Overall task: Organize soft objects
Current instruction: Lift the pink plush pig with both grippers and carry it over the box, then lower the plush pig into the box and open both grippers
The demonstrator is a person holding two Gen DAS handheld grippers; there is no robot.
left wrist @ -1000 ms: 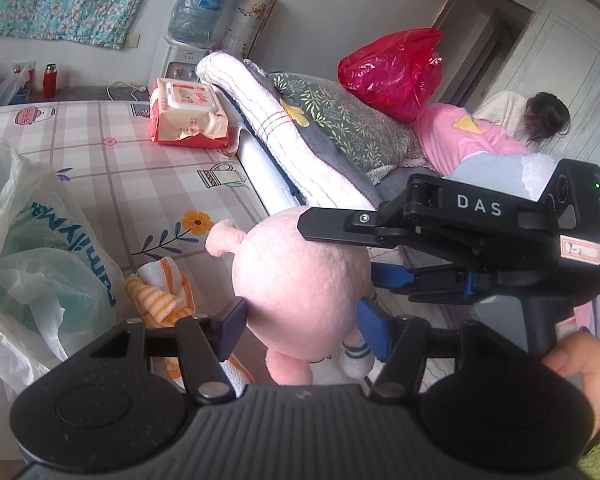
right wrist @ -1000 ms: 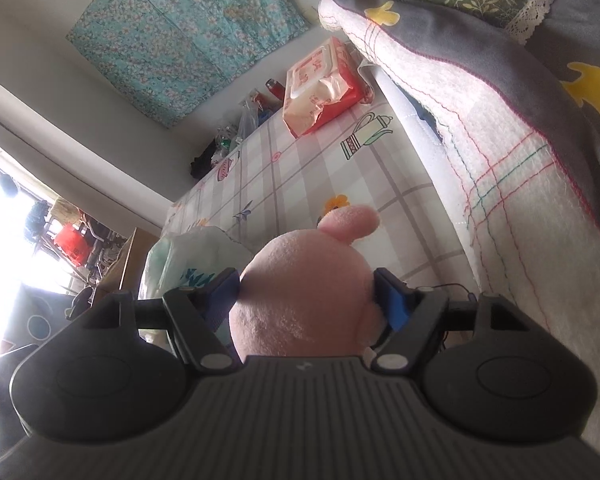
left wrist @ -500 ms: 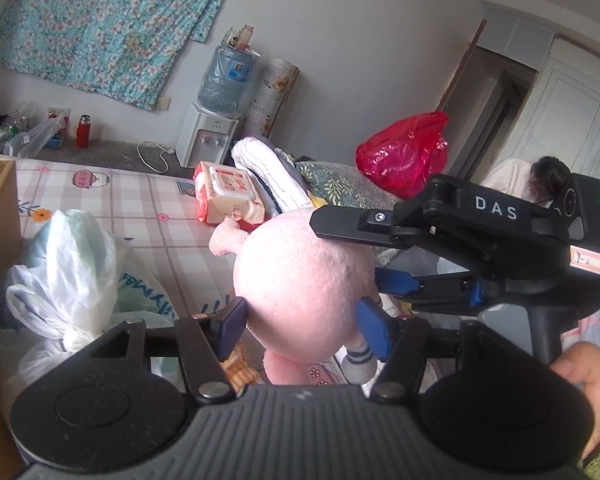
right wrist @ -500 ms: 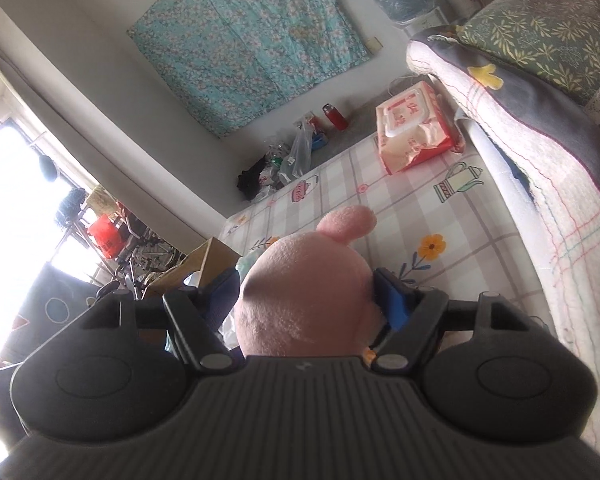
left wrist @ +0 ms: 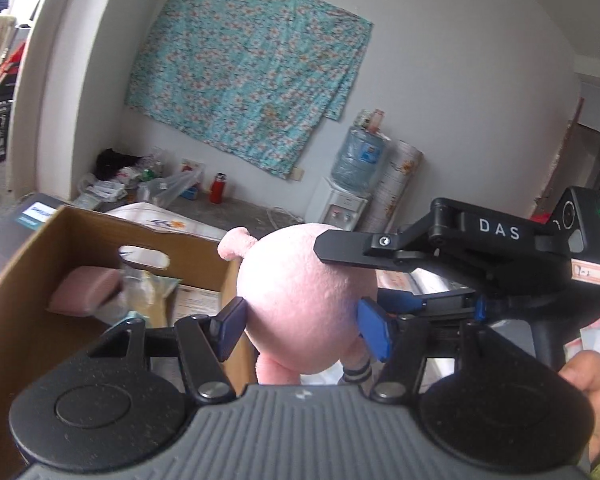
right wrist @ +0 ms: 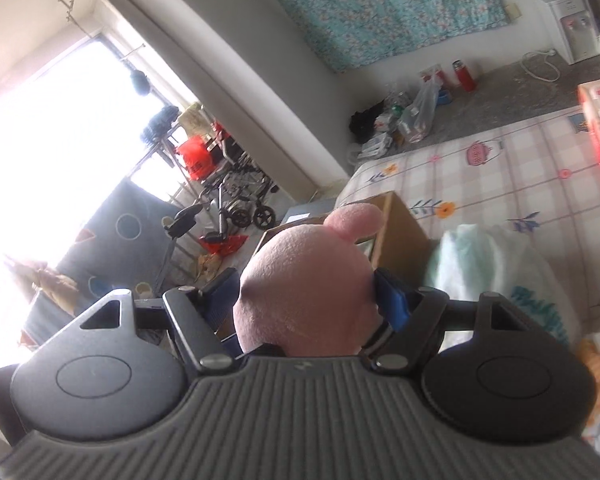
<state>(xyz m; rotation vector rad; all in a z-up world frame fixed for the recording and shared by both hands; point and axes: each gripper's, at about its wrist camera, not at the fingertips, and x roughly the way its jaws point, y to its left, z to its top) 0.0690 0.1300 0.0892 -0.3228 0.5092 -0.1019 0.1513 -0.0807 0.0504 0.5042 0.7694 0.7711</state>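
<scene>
Round pink plush toy (left wrist: 304, 300) aloft beside open cardboard box (left wrist: 40, 280)

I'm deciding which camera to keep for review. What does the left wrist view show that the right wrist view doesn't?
Only the left wrist view shows the right gripper from outside, the hand holding it, and the pink block inside the cardboard box. Only the right wrist view shows the window, the wheelchair and the white plastic bag. Both show the pink plush toy clamped by both grippers, and the floral cloth.
</scene>
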